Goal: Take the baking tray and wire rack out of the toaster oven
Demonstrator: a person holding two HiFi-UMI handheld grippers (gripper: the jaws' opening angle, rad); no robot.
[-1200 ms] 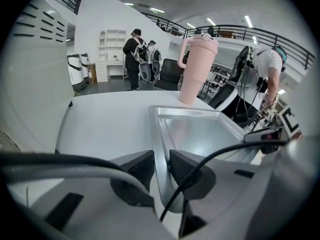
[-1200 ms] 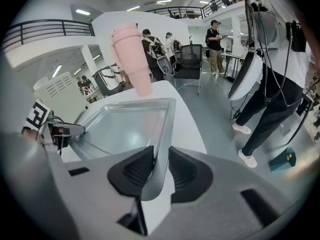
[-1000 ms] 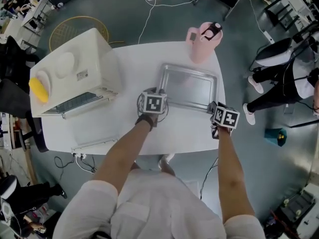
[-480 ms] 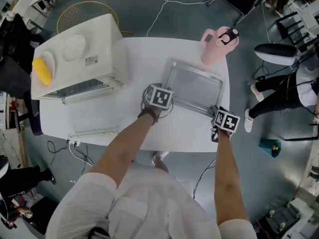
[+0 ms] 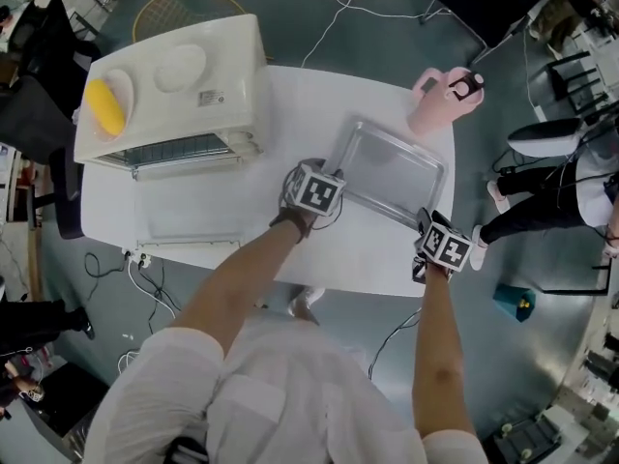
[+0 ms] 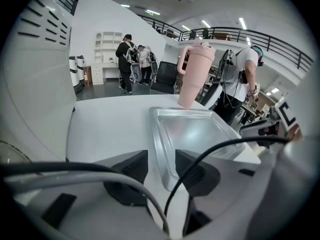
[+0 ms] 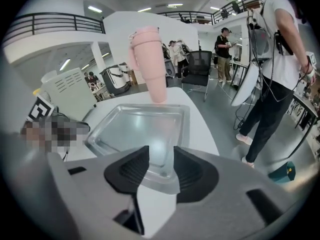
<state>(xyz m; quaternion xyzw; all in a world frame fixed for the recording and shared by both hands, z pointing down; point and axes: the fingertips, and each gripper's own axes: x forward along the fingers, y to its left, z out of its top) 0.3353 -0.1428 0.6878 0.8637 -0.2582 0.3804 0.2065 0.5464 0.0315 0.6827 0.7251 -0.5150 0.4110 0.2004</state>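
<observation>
The baking tray (image 5: 392,167) is out of the toaster oven (image 5: 174,80) and lies flat on the white table (image 5: 290,95), at about 3 o'clock from the oven. A pink cup (image 5: 440,100) stands at 1 o'clock from the tray. The left tongs (image 6: 161,166) are at the tray's 8 o'clock corner and the right tongs (image 7: 160,166) are at its 5 o'clock corner. Both tongs have just been opening and now stand wide apart. A bit of the tray's rim shows between each pair, but the pads do not squeeze it, so the tray is let go. That looks like the first half of the job done. The oven door (image 5: 184,222) lies open on the table. The wire rack (image 5: 179,150) seems to be still inside the oven, so it is left to pull out.
</observation>
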